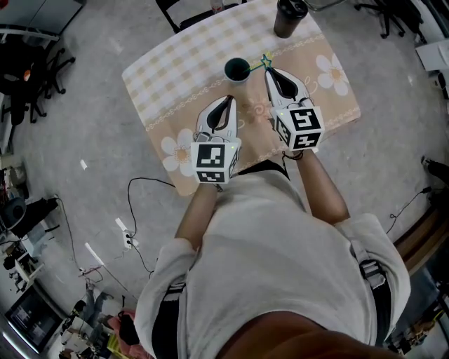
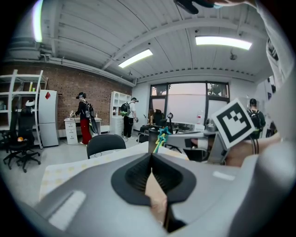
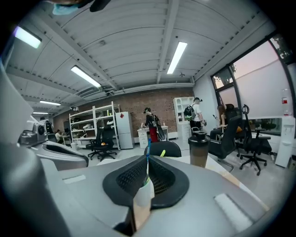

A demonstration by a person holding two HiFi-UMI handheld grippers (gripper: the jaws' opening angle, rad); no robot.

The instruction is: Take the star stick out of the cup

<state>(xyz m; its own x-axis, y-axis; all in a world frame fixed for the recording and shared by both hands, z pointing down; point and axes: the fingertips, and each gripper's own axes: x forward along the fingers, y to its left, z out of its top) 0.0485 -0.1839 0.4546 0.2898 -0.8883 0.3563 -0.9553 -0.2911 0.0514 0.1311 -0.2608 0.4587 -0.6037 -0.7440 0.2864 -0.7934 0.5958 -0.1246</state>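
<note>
plainly, the right claw (image 1: 269, 70) is clamped on the star stick (image 1: 261, 64). in the right gripper view a thin blue shaft stands pinched between the two dark pads. from the head view the stick leans out of the cup (image 1: 237, 69) toward the right, its star end at the right claw's tips. its lower end seems to be inside the cup's rim, though the picture is too small to be sure. the cup stands upright on the counter (image 1: 175, 77), which has a checked cloth with daisies. the left claw (image 1: 229, 99) has its jaws together with nothing between them, and it sits just short of the cup without touching it. in the left gripper view the stick's star shows beyond the jaws. a dark shaker (image 1: 289, 17) stands at the counter's far edge, well apart from the cup.
</note>
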